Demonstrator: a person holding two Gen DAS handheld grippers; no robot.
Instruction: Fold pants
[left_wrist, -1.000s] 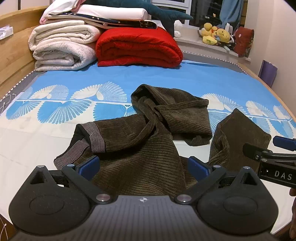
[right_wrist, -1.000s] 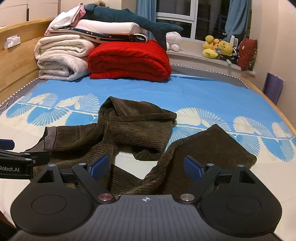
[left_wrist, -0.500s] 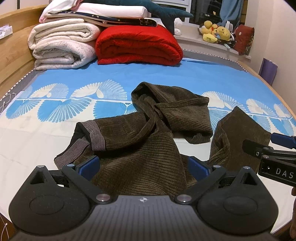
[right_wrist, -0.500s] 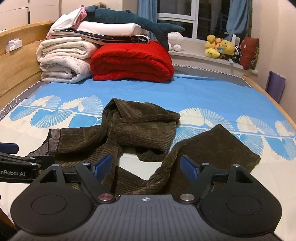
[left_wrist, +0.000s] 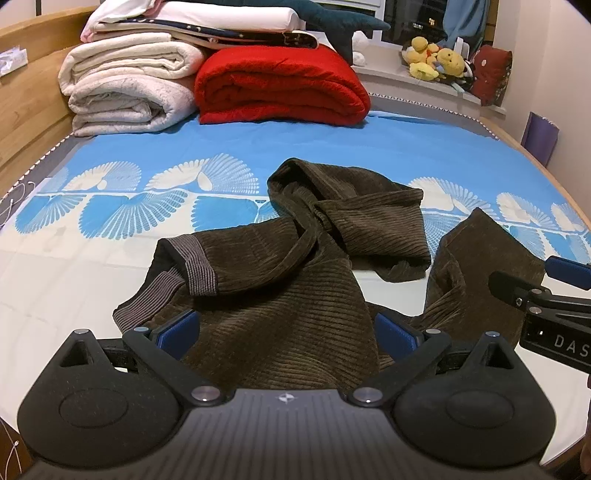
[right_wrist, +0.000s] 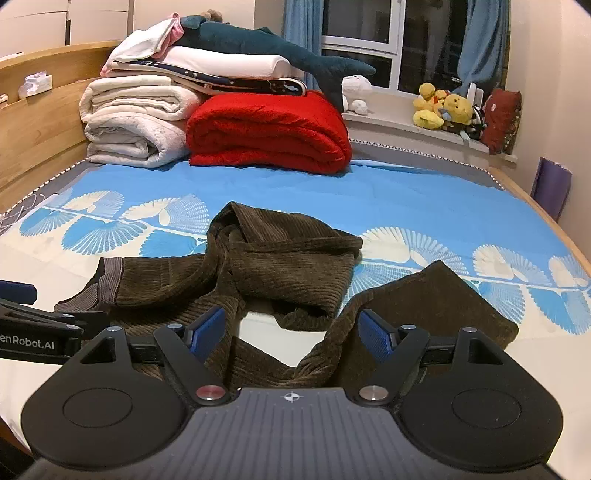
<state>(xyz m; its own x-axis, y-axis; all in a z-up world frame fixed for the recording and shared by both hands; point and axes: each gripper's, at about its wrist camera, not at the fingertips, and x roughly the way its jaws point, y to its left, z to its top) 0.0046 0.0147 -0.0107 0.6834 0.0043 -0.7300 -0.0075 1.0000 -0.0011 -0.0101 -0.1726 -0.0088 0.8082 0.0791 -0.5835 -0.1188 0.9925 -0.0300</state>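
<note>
Now, pants (left_wrist: 288, 295): I see them crumpled on the bed (left_wrist: 332, 147).
Left claw (left_wrist: 286, 328): spread over the pants.
Right claw (right_wrist: 291, 332): spread, just beside the left claw.

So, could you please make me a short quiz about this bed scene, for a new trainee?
1. True or false: the brown pants already lie neatly folded.
2. What lies just behind the pants, at the far end of the bed? A) red blanket B) green suitcase C) laptop
3. Fill in: the left gripper has its jaws ____, with corduroy below them.

Key
1. False: the pants are crumpled and twisted.
2. A: the red blanket, beside the white blankets.
3. Open; the right gripper is open too.
</note>
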